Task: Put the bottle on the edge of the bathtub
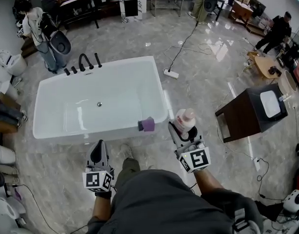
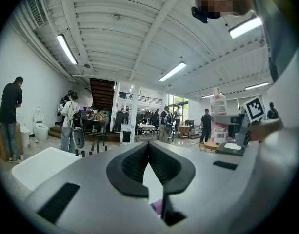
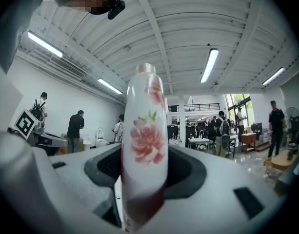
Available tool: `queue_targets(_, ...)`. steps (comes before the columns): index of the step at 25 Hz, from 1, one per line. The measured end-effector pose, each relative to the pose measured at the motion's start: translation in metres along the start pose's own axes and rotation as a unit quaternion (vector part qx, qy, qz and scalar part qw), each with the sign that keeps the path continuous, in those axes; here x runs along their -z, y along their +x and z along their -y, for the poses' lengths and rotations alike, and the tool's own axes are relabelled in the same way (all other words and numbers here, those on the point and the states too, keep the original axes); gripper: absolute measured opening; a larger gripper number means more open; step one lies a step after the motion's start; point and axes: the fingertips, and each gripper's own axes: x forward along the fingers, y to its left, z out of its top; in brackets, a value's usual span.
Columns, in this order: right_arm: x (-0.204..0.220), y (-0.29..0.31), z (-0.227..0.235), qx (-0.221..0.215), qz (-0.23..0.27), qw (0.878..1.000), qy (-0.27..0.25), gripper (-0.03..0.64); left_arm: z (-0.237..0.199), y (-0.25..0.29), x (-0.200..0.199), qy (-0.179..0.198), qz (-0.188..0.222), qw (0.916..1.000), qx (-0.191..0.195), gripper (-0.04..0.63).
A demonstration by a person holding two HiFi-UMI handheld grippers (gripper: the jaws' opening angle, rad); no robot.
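Grey marble showroom floor (image 1: 198, 72) surrounds a white bathtub (image 1: 159, 89). My right gripper (image 1: 181, 130) grasps the floral bottle (image 1: 184, 120) upright, near the tub's corner. My left gripper (image 1: 98, 152) is clenched, empty. I'd lower the bottle flat onto the rim, beside the purple block (image 1: 148, 124).

The head view looks steeply down on the bathtub (image 1: 115, 96); both gripper views face level across the same hall (image 2: 144, 116).

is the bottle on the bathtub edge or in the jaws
In the jaws: the right gripper clamps the floral bottle, off to the side of the bathtub rim.
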Motion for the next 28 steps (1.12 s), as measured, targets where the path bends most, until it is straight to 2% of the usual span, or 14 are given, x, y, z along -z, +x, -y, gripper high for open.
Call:
queue_targets(12,-0.004,0.088,0.016,0.022,-0.003,1.000,-0.011,0.233,-0.042,0.108,-0.014,0.005,0.005,0.9989,0.047,-0.002)
queue_targets(18,0.010,0.167,0.027,0.050,-0.011,0.999,-0.007,0.233,-0.095,0.165,-0.011,0.003,-0.010,0.9981,0.060,-0.002)
queue_targets(23,0.002,0.238,0.026,0.069,-0.002,0.998,-0.009,0.232,-0.144,0.209,-0.018,0.008,-0.024,0.9962,0.083,-0.002)
queue_targets(28,0.009,0.280,0.031,0.081,-0.002,0.997,-0.012,0.232,-0.165,0.241,-0.015,0.007,-0.030,0.9948,0.097,-0.002)
